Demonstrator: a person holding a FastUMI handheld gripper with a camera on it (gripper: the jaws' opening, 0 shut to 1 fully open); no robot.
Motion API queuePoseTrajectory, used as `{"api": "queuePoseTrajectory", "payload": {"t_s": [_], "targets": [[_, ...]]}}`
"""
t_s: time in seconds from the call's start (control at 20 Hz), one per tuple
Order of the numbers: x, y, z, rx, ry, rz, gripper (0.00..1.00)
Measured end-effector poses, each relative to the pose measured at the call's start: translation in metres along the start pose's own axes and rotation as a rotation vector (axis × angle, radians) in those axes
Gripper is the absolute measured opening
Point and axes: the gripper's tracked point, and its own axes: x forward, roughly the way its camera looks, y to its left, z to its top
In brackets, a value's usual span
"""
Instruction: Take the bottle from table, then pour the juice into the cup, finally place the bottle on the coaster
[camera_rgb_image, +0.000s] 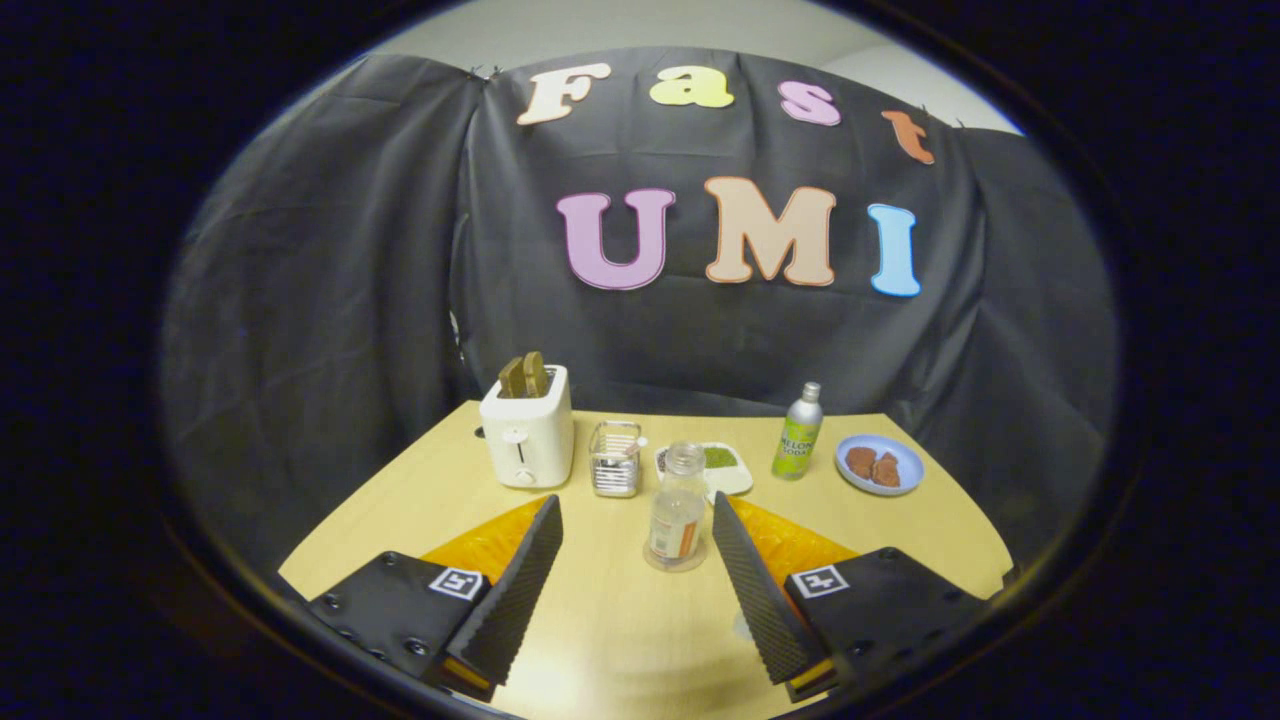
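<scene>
my gripper (637, 520) stands wide apart, its two ribbed black fingers (510, 590) splayed out over the pale wooden table (620, 630) and pressing on nothing. the bottle (678, 518) stands upright between my fingertips, nearer the right one though touching neither, and it sits on a clear round coaster (676, 562). the bottle is clear plastic with a clear cap and a label with an orange band low on its body; it looks nearly empty, though i cannot tell whether a little liquid is left in it. just beyond it and a bit to the left is a small glass cup (615, 459) with ribbed sides and a metal rim and handle. behind the bottle lies a white plate (722, 470) with a green patch on it. further left a white toaster (527, 428) holds two brown slices of toast (524, 376) standing in its slots. to the right of the plate a green soda bottle (798, 432) with a silver top stands upright, and beside that a blue plate (880, 464) carries two reddish-brown pieces of food.
</scene>
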Motion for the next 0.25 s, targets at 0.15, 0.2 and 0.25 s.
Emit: {"api": "queuePoseTrajectory", "payload": {"t_s": [0.15,0.2,0.25], "targets": [[-0.005,-0.007,0.008,-0.019,-0.021,-0.001,0.95],[-0.007,-0.009,0.010,-0.021,-0.024,-0.002,0.95],[-0.008,-0.011,0.012,-0.020,-0.028,-0.005,0.95]]}}
